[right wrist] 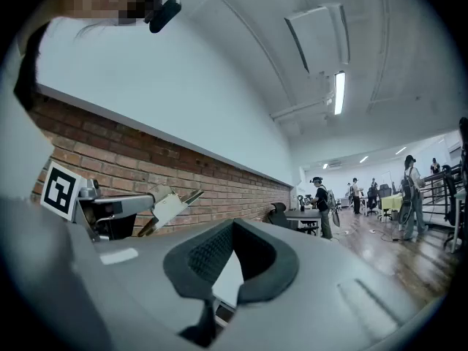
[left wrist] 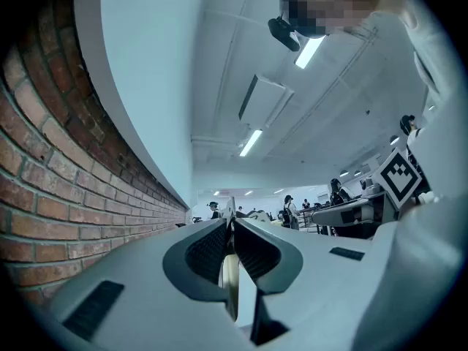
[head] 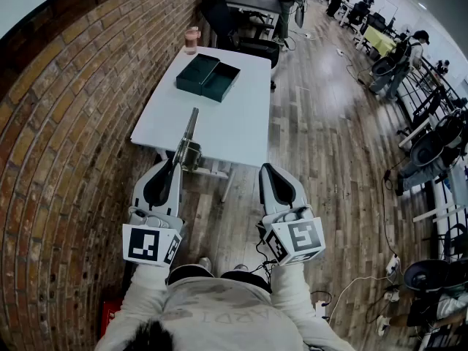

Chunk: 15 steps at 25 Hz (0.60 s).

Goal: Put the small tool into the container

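Note:
My left gripper [head: 175,167] is shut on a small metal tool [head: 189,131] with a long flat blade. The blade sticks forward over the near edge of the white table [head: 234,134]. In the left gripper view the tool [left wrist: 229,276] is pinched between the pads. A dark green open container [head: 222,82] sits at the table's far end, with its lid [head: 197,73] beside it on the left. My right gripper [head: 268,170] is shut and holds nothing, level with the left one and short of the table. The right gripper view shows its jaws [right wrist: 232,227] touching, and the tool [right wrist: 170,206] off to the left.
A pinkish cup [head: 191,40] stands at the table's far left corner. A brick wall [head: 66,145] runs close along the left. Black office chairs [head: 219,13] stand behind the table. People and equipment [head: 398,57] fill the right side of the wooden floor.

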### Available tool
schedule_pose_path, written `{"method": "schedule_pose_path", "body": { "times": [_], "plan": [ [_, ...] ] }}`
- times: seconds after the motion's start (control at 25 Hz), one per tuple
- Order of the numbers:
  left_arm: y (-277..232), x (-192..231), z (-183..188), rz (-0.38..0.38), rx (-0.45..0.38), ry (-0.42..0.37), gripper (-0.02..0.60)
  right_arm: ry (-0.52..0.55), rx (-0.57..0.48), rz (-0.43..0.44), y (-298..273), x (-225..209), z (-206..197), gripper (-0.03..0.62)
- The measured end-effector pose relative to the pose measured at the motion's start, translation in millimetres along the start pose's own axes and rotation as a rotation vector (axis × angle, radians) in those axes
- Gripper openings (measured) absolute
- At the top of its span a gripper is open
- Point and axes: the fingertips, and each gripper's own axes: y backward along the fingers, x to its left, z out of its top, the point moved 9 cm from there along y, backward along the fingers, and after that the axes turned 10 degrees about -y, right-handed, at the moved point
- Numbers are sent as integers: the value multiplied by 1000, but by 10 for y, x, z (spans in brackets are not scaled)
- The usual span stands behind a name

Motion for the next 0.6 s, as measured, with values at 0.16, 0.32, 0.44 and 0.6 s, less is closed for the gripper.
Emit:
{"method": "schedule_pose_path", "body": {
  "times": [0.16,0.32,0.44,0.6],
  "plan": [
    [-14,76,-35,-4,1,3,34,7,0,-4,-72,47,-9,11],
    [-40,173,-75,-13,-3,4,34,-5,-2,-14,-143,74,-84,11],
    [-62,230,-100,-24,-8,4,34,2,-23,-21,-197,125,-49,11],
    [-97,320,-133,-48,-13,7,34,-20,-63,-45,-242,157,-62,11]
  ]
}}
